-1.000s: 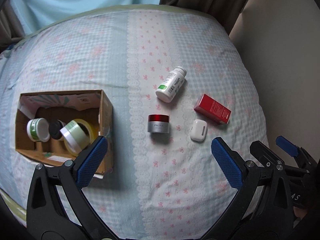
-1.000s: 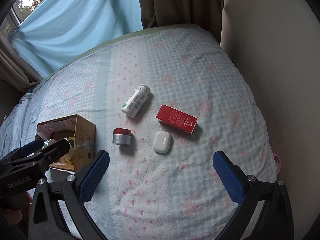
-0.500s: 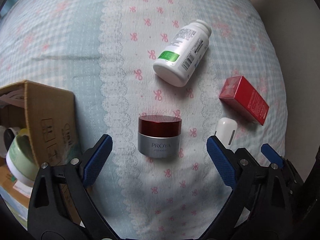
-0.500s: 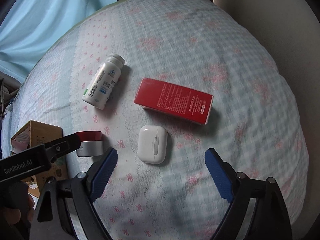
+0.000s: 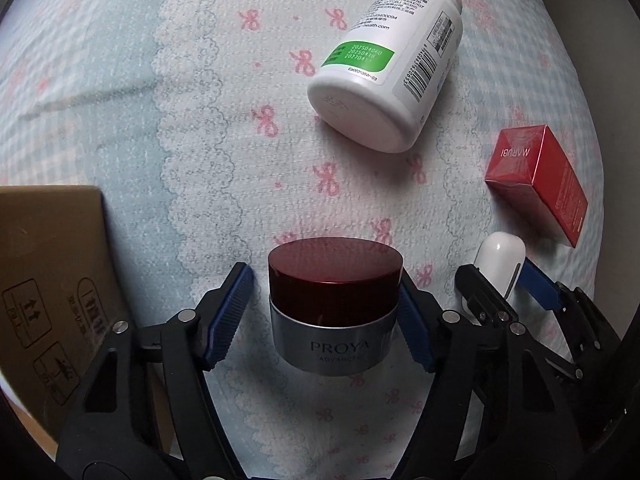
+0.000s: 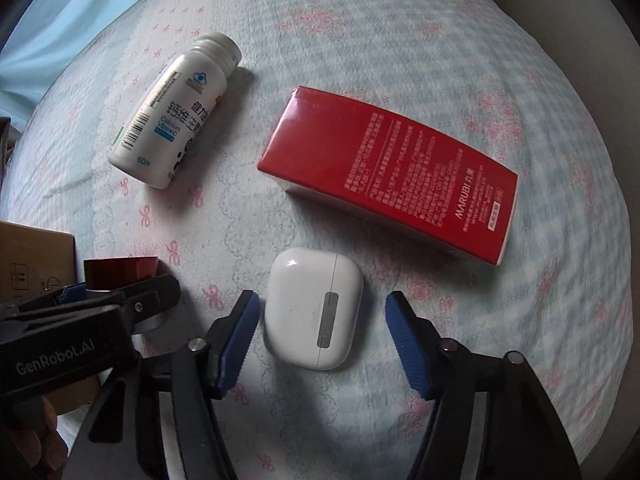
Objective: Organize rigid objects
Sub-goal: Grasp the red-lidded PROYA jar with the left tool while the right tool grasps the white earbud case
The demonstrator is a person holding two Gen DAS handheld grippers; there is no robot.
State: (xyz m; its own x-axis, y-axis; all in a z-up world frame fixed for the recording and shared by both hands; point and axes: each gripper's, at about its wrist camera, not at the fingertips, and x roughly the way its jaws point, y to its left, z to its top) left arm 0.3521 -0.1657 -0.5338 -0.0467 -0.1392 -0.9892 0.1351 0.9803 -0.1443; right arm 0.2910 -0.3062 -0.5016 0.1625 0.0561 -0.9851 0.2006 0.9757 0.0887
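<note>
Left wrist: right gripper (image 5: 506, 280) half hides earbud case (image 5: 500, 254).

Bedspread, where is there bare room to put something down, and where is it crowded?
Free: the bedspread left of the white bottle, above the cardboard box; also the stretch right of the red box. Crowded: around the cream jar and earbud case, with both tongs closing around them.
</note>
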